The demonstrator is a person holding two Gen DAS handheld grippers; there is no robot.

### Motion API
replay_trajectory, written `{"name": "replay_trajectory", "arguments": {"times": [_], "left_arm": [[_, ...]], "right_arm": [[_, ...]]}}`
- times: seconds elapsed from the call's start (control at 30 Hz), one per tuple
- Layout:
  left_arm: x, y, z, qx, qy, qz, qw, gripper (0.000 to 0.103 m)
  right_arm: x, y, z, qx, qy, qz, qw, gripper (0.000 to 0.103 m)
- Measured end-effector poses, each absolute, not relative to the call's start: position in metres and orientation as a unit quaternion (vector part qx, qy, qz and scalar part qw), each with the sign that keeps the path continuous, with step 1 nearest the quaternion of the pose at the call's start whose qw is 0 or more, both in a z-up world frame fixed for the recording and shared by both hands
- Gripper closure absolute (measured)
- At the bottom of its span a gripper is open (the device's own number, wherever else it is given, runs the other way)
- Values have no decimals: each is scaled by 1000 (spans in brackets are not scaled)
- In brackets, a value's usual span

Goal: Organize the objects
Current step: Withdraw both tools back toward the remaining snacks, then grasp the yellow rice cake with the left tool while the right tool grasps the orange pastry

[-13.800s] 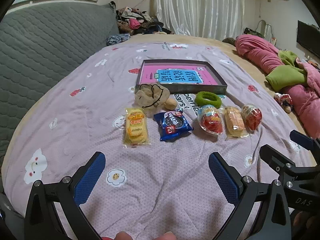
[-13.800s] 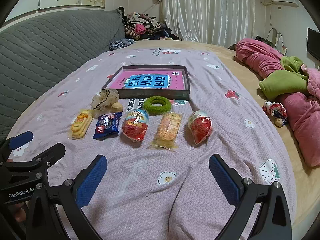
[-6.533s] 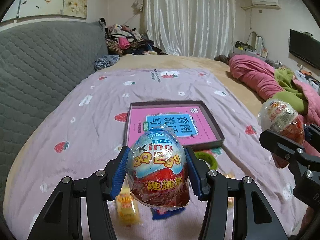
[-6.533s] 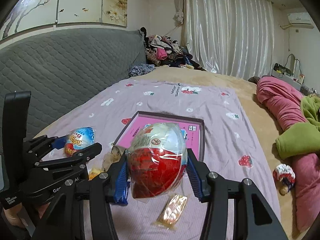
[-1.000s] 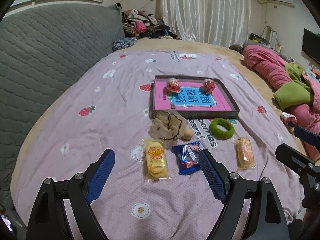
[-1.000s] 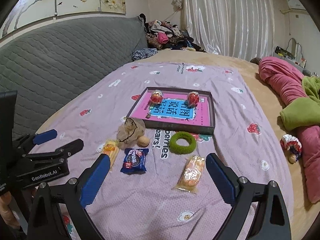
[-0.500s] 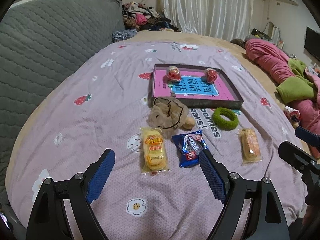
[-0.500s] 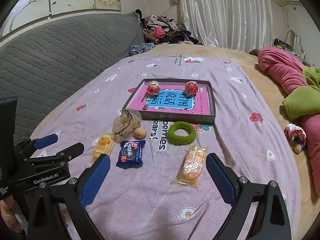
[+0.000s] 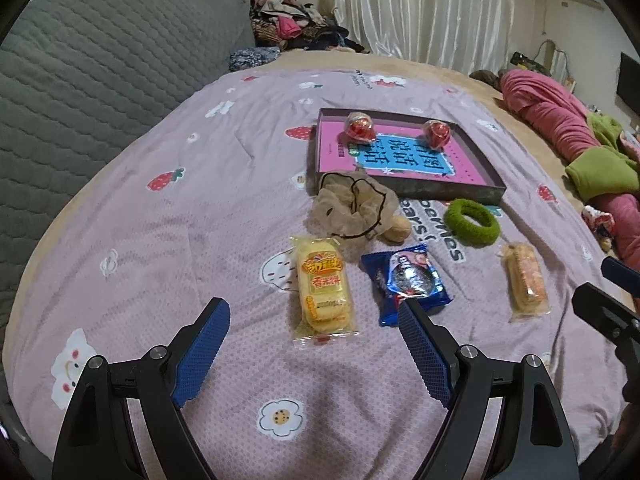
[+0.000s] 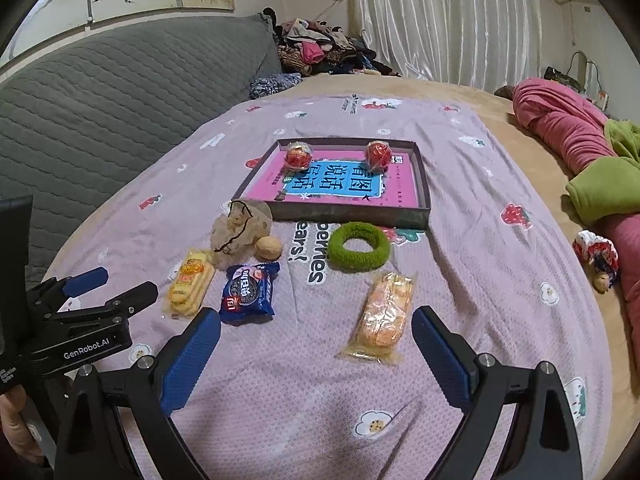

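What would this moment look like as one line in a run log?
left gripper: open, above yellow cake pack | right gripper: open, empty | two wrapped eggs in tray | snacks on bed

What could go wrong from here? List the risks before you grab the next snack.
The left gripper hangs open over the yellow cake pack, close to the blue cookie pack; closing may pinch both. The two eggs in the tray could roll if it is nudged on the soft bedspread.
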State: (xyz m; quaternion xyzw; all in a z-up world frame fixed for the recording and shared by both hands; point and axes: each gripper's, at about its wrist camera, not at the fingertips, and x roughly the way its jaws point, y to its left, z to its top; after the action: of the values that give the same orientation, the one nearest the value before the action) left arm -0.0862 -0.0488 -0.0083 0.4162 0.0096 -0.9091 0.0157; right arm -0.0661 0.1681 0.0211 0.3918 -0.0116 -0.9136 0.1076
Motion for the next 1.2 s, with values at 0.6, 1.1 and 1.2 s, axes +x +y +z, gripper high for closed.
{"name": "replay_trajectory", "arguments": {"times": [0.6,1.1,1.2], "left_arm": [[-119,-49,-52,448,10,-894,17,16],[-146,-56,-77,454,19,-891,24,16],[-152,-59,-81,456,26,-889,25,16]], "right_arm": [[-88,173,-18,419,12,-906,53,6],[-125,189,-52,441,-13,-897,9,6],[-132,191,-56,445,-24,-895,10,6]]}}
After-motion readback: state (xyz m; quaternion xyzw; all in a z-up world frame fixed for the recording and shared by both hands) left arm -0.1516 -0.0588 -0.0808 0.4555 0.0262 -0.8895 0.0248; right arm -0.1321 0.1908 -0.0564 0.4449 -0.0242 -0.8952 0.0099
